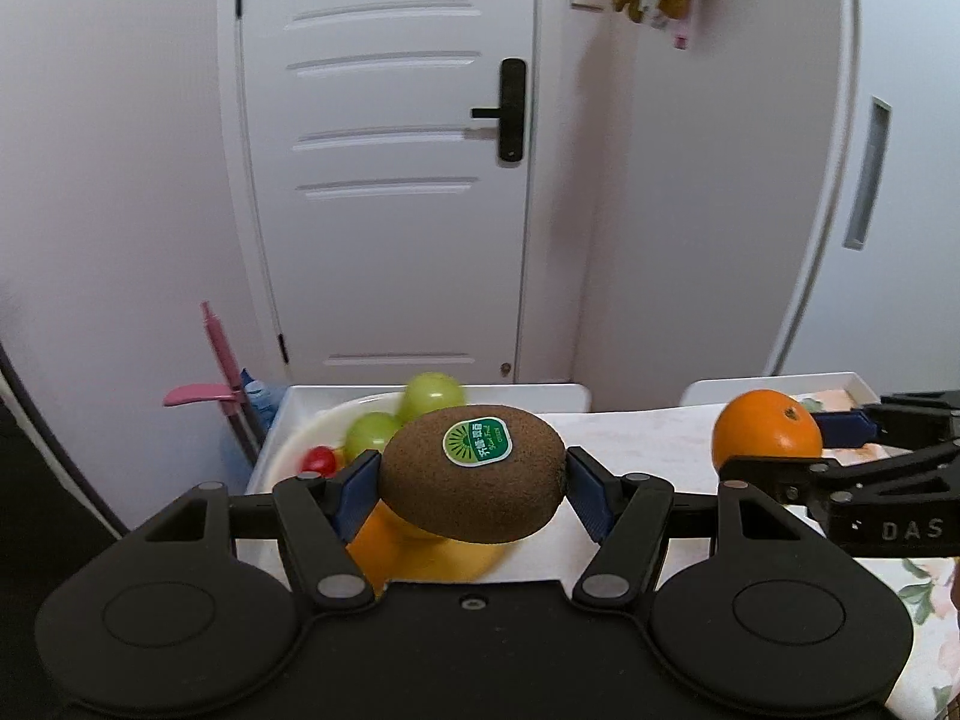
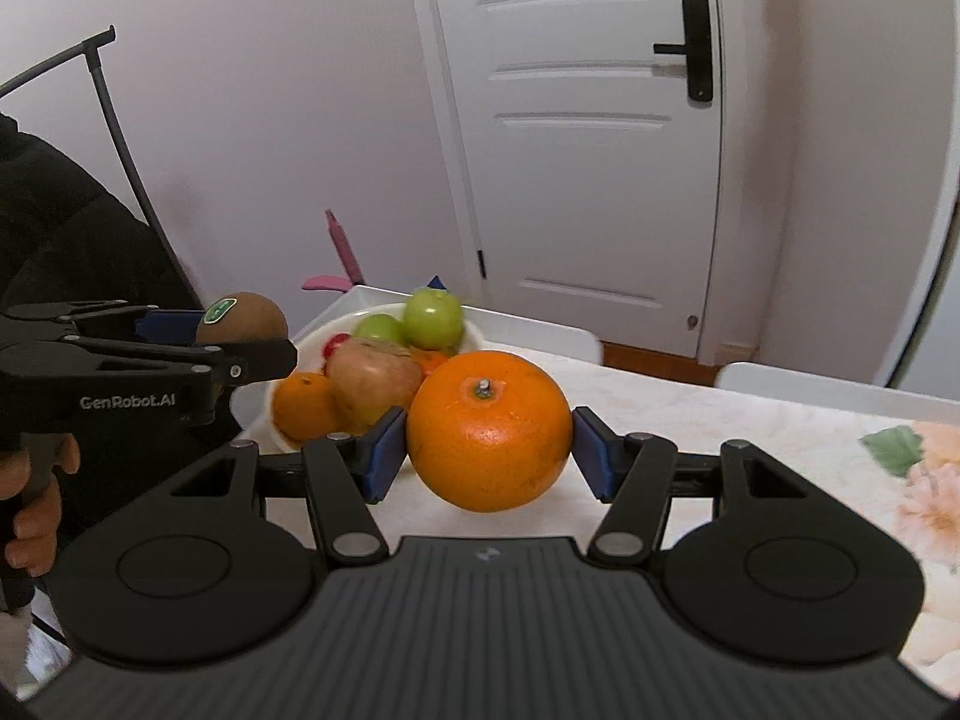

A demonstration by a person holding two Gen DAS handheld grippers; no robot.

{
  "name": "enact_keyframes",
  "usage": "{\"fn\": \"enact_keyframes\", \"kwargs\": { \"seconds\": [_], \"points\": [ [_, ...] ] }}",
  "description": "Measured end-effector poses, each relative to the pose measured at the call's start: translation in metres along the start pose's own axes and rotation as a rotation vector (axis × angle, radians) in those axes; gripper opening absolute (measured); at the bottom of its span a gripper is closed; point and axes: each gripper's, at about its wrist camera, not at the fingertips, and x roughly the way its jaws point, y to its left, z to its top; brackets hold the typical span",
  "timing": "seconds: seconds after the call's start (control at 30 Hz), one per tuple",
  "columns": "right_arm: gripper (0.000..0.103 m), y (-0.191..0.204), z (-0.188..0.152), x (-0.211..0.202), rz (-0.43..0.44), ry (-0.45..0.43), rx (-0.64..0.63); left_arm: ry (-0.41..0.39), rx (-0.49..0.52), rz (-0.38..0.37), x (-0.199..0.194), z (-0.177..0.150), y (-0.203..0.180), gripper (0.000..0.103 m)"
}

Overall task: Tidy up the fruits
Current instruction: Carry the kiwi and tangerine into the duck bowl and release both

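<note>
My left gripper (image 1: pixel 474 480) is shut on a brown kiwi (image 1: pixel 472 474) with a green sticker and holds it above the near side of a white fruit bowl (image 1: pixel 312 427). The bowl holds green apples (image 1: pixel 432 396), a red fruit (image 1: pixel 318 461) and an orange (image 1: pixel 384 540). My right gripper (image 2: pixel 487 447) is shut on a large orange (image 2: pixel 489 429) and holds it above the table, right of the bowl (image 2: pixel 474 330). The right wrist view shows the left gripper (image 2: pixel 240 354) with the kiwi (image 2: pixel 243 317) over the bowl's left rim. The left wrist view shows the right gripper's orange (image 1: pixel 767 429).
The table (image 2: pixel 690 414) has a floral cloth with white chair backs (image 2: pixel 540 327) behind it. A white door (image 1: pixel 390 180) and walls stand beyond. A pink tool (image 1: pixel 216 372) leans at the left wall. A person's hand (image 2: pixel 30 516) holds the left gripper's handle.
</note>
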Motion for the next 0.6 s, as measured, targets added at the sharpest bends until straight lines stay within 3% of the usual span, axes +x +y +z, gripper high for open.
{"fn": "enact_keyframes", "kwargs": {
  "seconds": [0.33, 0.6],
  "points": [
    [0.074, 0.042, 0.004, 0.048, -0.017, 0.054, 0.019, 0.041, -0.005, 0.013, 0.033, 0.000, 0.063, 0.070],
    [0.074, 0.059, -0.001, 0.081, -0.038, 0.112, 0.007, 0.087, 0.012, -0.008, 0.075, -0.003, 0.093, 0.070]
  ]
}}
